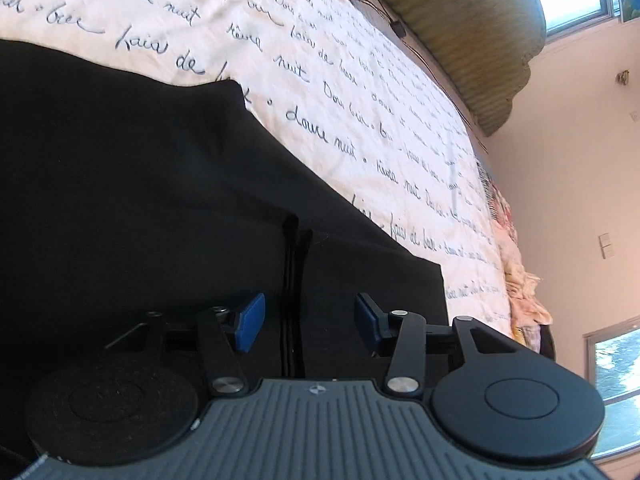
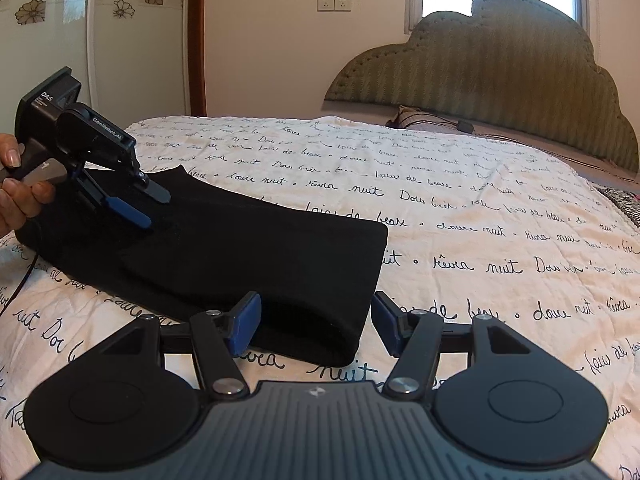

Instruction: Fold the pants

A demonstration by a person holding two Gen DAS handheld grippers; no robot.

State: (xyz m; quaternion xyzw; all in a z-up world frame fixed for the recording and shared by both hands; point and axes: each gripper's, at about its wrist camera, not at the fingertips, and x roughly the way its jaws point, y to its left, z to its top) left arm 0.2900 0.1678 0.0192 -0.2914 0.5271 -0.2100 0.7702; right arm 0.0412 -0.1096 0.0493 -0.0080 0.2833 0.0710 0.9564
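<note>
The black pants (image 2: 248,256) lie folded into a long flat bundle on the white bedspread with script print (image 2: 480,216). My right gripper (image 2: 316,326) is open and empty, just short of the bundle's near right end. My left gripper (image 2: 154,210) shows in the right wrist view, held by a hand, open, its fingertips over the bundle's far left part. In the left wrist view the left gripper (image 1: 306,318) is open over the black fabric (image 1: 140,184), and a black drawstring (image 1: 294,280) runs between its blue pads. No fabric is pinched.
A green padded headboard (image 2: 500,80) stands at the bed's far end with a pillow (image 2: 412,118) and a cable below it. A floral wardrobe (image 2: 120,20) stands at the left. A window and wall sockets (image 2: 334,3) are behind. Crumpled bedding (image 1: 520,276) lies at the bed's edge.
</note>
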